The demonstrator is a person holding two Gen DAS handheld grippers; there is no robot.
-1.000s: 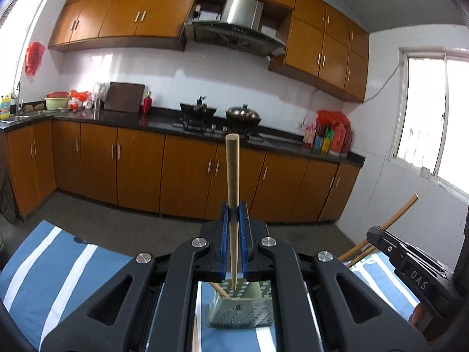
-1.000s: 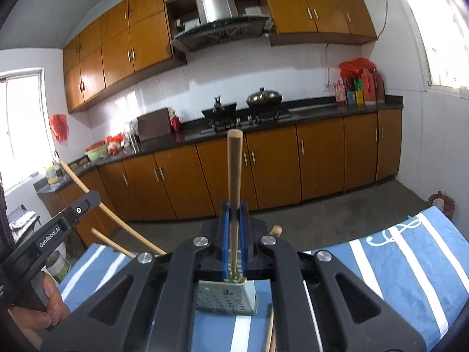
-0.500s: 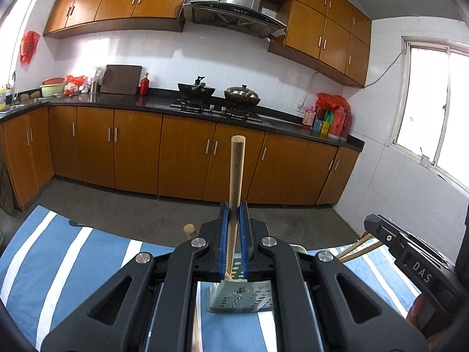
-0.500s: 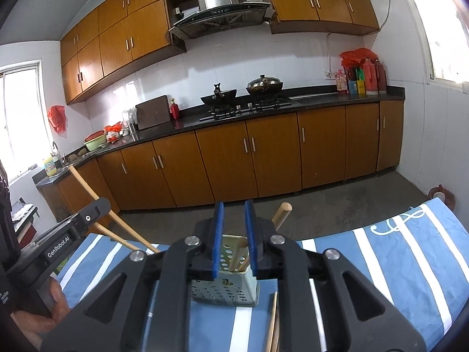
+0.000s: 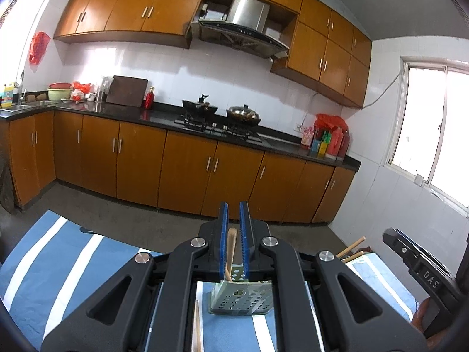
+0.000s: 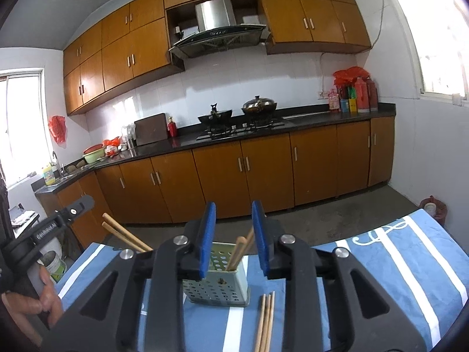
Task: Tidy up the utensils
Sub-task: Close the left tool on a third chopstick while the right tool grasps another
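In the left wrist view a wooden chopstick [image 5: 231, 249] stands with its lower end in a perforated pale-green holder [image 5: 240, 296]. Its top sits below the tips of my left gripper [image 5: 233, 205]. The blue pads leave only a narrow slit and the stick looks loose in it. My right gripper [image 6: 233, 205] is opening, its pads well apart and touching nothing. Past them several chopsticks [image 6: 239, 252] lean in a like holder [image 6: 217, 281]. Three chopsticks [image 6: 265, 319] lie flat to the right of that holder.
Both holders stand on a blue cloth with white stripes [image 6: 395, 264]. One chopstick [image 5: 197, 325] lies left of the left view's holder. Two stick tops [image 6: 126, 234] poke up near a hand [image 6: 44, 299] at the left. Kitchen cabinets and floor lie beyond.
The left chopstick slid down from high above the fingertips into the holder. The right jaws parted and their chopstick dropped among the others. Both grippers drew back a little.
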